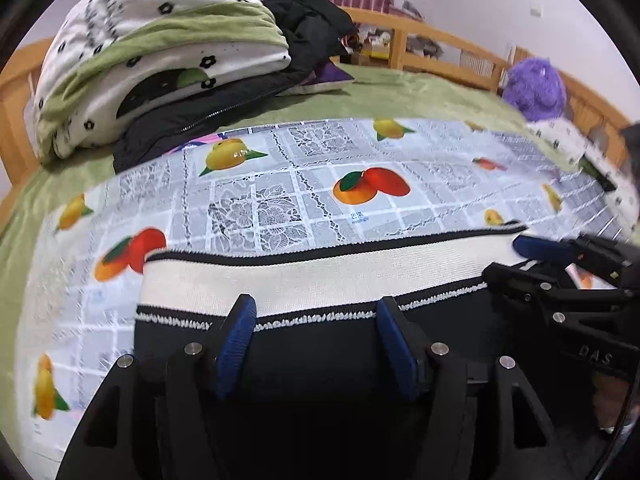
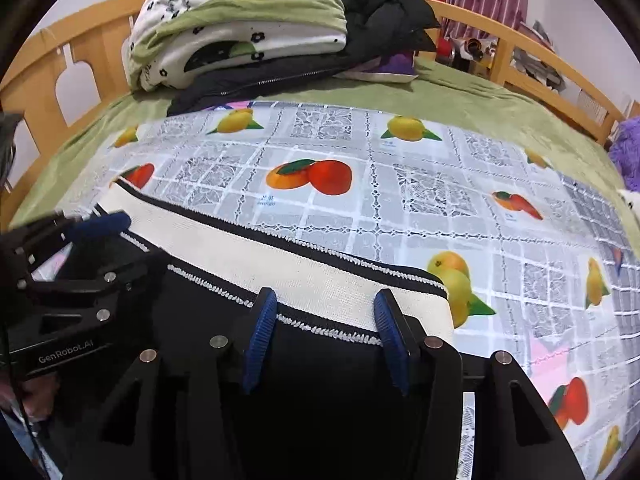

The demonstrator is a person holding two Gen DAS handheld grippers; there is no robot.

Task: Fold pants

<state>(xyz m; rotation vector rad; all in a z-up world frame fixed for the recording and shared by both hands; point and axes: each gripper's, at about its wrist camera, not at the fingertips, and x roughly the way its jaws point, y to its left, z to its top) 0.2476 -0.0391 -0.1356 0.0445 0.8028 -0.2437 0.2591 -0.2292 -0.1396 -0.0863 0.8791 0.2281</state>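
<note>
Bed: wooden frame (image 2: 100,44), green blanket (image 2: 460,92) across the mattress.
Fruit-print cloth (image 2: 400,200): spread over the blanket, filling the middle.
Bedding pile (image 2: 240,24): folded quilt at 11 o'clock, on a black jacket (image 2: 384,4).
Purple plush (image 1: 534,88): at 2 o'clock in the left view.
Pants (image 2: 320,360): black, cream waistband (image 2: 280,256), flat on the cloth at 6 o'clock.
Left gripper (image 1: 316,320): fingers apart, above the waistband seam, clamping nothing.
Right gripper (image 2: 324,316): fingers apart likewise, near the waistband's right end.
</note>
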